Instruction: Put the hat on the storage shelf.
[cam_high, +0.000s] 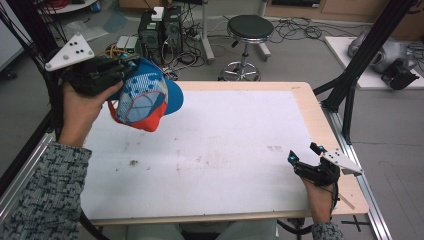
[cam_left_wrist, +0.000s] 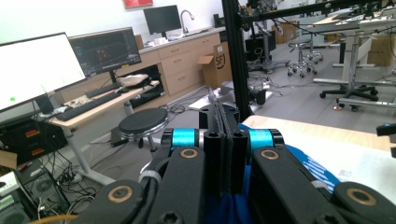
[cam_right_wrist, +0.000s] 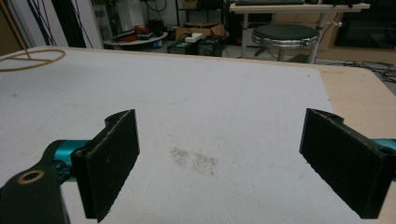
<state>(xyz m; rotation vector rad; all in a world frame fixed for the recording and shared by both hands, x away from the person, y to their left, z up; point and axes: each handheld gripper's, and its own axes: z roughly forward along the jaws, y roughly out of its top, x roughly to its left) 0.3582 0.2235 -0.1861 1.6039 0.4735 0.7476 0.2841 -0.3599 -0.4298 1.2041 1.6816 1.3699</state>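
Observation:
A baseball cap (cam_high: 145, 95) in blue, white mesh and orange hangs in the air over the table's far left corner, its underside turned toward me. My left gripper (cam_high: 131, 62) is shut on the cap's edge, held high in a hand. In the left gripper view the jaws (cam_left_wrist: 223, 135) are pressed together, and blue cap fabric (cam_left_wrist: 310, 168) shows below and to their right. My right gripper (cam_high: 303, 153) rests low at the table's right front, open. In the right gripper view its jaws (cam_right_wrist: 224, 158) stand wide apart over the bare white mat (cam_right_wrist: 201, 102), with nothing between them.
The white mat (cam_high: 225, 150) covers a wooden table with a few dark smudges. A black frame post (cam_high: 360, 60) rises at the table's right edge. Behind the table stand a black stool (cam_high: 249, 30) and computer towers (cam_high: 160, 30) with cables.

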